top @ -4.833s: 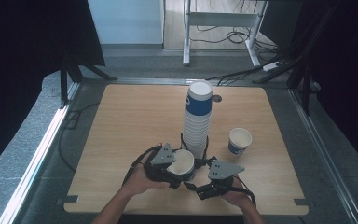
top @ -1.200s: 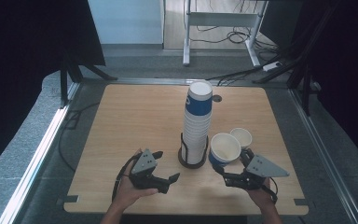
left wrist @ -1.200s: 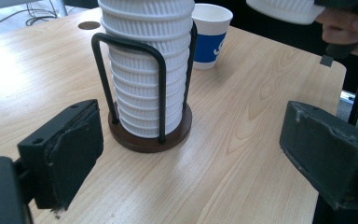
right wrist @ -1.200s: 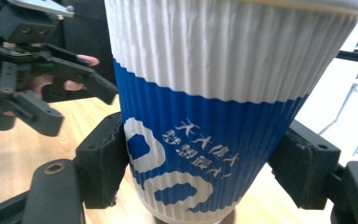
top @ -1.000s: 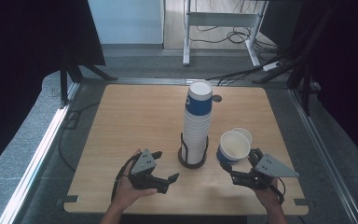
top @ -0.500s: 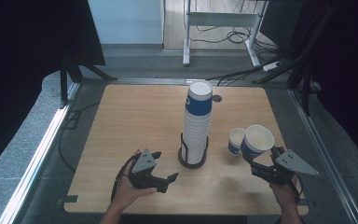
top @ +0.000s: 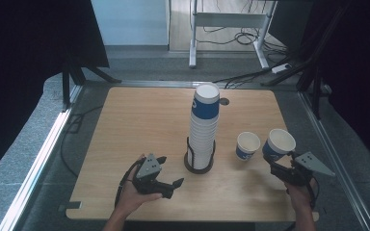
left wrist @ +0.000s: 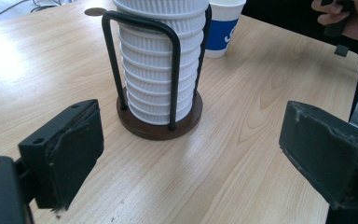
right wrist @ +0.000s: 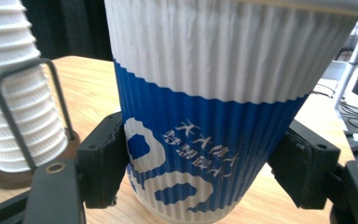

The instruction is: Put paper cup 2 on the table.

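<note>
A tall stack of white and blue ribbed paper cups (top: pixel 204 120) stands in a black wire holder (top: pixel 198 163) with a brown base at mid table. A loose paper cup (top: pixel 247 145) stands upright to its right. My right gripper (top: pixel 274 161) is shut on another paper cup (top: pixel 279 143) just right of the loose one, near the table's right edge. In the right gripper view the pads (right wrist: pixel 103 161) press the held cup's (right wrist: pixel 205 102) blue lower wall from both sides. My left gripper (top: pixel 169 172) rests open and holds nothing, left of the holder (left wrist: pixel 172 88).
A small round grommet (top: pixel 224 101) sits in the tabletop behind the stack. The table's right edge (top: pixel 302 159) runs close under my right hand. A metal desk frame (top: pixel 231 21) and cables lie on the floor beyond the far edge. Dark curtains stand on both sides.
My right gripper has carried its cup to the right and lower, past the loose cup toward the table's right edge. The left gripper has stayed put.
</note>
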Available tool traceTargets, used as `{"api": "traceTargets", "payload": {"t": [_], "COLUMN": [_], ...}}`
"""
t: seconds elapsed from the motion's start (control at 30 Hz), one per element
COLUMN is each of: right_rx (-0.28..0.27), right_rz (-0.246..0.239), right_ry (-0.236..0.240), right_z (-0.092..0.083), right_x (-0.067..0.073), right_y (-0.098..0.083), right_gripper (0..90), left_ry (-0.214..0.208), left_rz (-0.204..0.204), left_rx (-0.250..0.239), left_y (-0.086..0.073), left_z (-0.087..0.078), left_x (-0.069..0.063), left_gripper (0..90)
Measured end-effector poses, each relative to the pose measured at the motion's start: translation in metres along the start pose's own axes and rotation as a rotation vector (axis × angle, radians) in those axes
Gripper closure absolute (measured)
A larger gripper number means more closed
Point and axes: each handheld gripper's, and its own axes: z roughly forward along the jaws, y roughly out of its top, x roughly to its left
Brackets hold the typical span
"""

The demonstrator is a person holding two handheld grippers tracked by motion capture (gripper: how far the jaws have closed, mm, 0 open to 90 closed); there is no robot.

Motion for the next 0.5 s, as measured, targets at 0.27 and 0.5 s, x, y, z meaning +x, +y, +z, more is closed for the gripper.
{"api": "traceTargets", "payload": {"t": [0.27, 0.5], "right_rx": [0.089, 0.187], "right_rz": [0.006, 0.001], "right_ry": [-0.045, -0.079], "right_z": [0.012, 0.028], "right_x": [-0.009, -0.011], "right_y": [-0.012, -0.024], "right_gripper": [26.1, 26.1], "left_ry": [-0.004, -0.005], "left_rz": [0.003, 0.007], "left_rx": [0.011, 0.013], "left_y": [-0.001, -0.001], "left_z": [0.004, 0.004], "left_x": [-0.001, -0.002], "left_gripper": [6.4, 6.5]}}
